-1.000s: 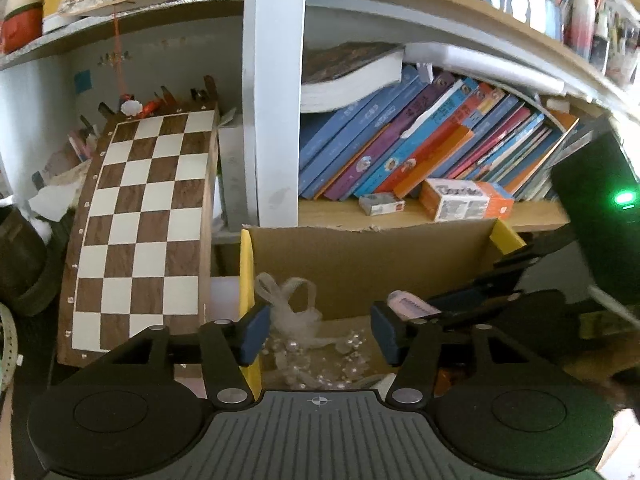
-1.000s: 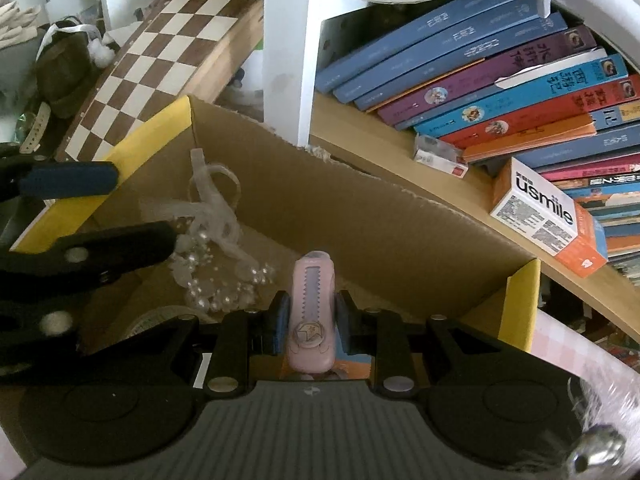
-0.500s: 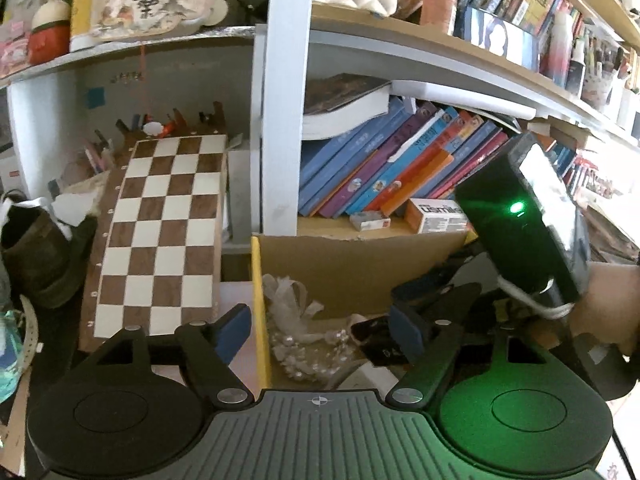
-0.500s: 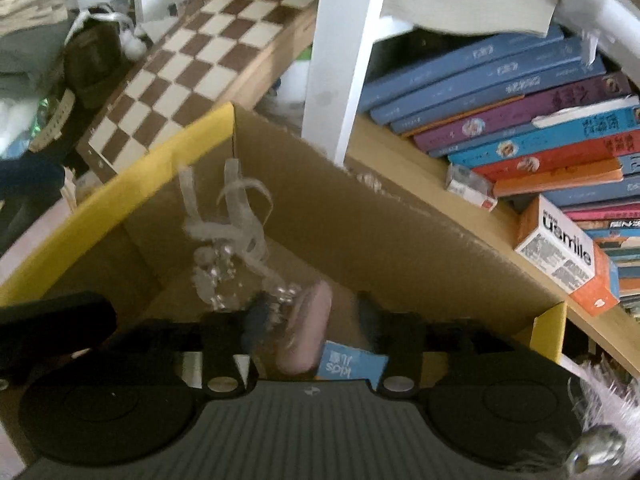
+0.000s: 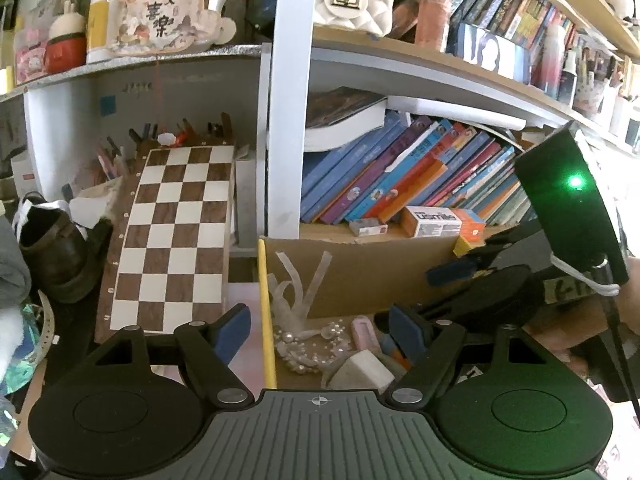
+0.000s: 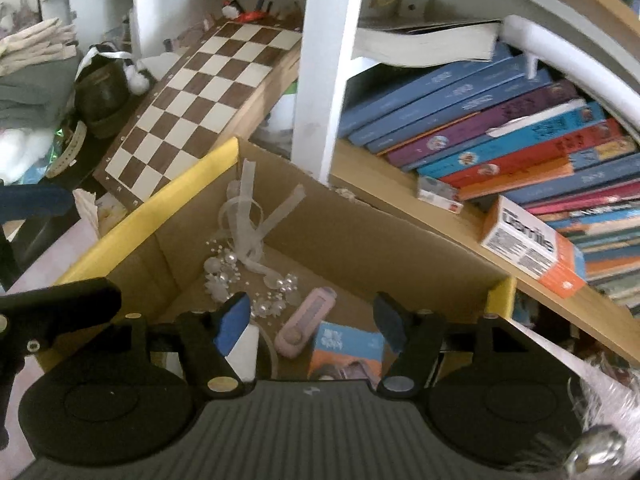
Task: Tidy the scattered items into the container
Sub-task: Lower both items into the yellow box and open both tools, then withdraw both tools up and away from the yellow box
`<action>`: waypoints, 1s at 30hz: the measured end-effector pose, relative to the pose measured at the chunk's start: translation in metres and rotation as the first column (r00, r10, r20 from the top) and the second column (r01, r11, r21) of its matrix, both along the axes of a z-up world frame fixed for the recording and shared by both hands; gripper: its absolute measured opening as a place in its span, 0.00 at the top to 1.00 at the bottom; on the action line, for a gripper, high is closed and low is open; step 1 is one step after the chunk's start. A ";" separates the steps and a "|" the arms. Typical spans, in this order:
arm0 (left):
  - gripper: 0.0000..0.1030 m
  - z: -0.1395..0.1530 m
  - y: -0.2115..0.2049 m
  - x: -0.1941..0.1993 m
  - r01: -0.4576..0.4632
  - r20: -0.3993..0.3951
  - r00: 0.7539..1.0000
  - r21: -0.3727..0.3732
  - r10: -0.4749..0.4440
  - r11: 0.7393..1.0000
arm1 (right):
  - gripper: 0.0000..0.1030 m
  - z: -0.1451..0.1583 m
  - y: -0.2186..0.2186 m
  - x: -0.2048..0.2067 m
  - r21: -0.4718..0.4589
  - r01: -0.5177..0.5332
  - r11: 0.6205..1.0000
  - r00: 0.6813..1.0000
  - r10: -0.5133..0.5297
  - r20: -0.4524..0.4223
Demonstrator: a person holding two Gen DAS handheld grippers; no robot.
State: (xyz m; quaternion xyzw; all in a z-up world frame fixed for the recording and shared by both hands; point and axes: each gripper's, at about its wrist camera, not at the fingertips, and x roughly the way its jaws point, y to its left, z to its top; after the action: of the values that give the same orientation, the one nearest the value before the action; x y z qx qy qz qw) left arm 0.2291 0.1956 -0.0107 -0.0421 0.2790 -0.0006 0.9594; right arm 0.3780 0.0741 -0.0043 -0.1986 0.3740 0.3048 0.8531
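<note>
The right gripper [image 6: 310, 316] is opening wide, holding nothing, over the brown cardboard box [image 6: 360, 240]. The small pink plastic case [image 6: 306, 322] is lying inside.

The box [image 6: 360, 240] is plain brown cardboard, matt and slightly rough, with glossy yellow tape along its rim. Inside lie translucent gauzy ribbon [image 6: 248, 216], shiny pearl-like beads [image 6: 224, 276] and a smooth pink plastic case [image 6: 306, 316]. At the far left a chessboard [image 5: 176, 236] shows polished wood-grain squares. Both grippers, left [image 5: 320, 332] and right [image 6: 310, 318], are matt black plastic with ribbed bodies, metal screws and soft-looking blue pads [image 6: 232, 320]. The books [image 6: 500, 132] have glossy paper covers.
</note>
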 end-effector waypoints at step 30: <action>0.10 0.010 -0.039 -0.078 0.004 0.047 0.999 0.027 -0.005 1.000 | 0.23 0.027 -0.103 -0.133 0.082 0.155 0.985 0.967 -0.168 0.190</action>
State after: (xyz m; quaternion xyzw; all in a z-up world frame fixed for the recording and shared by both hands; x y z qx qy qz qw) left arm 0.1508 0.1569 -0.0003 -0.0286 0.2564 -0.0001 0.9661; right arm 0.2448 -0.0288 0.0232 -0.1683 0.2926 0.2253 0.9139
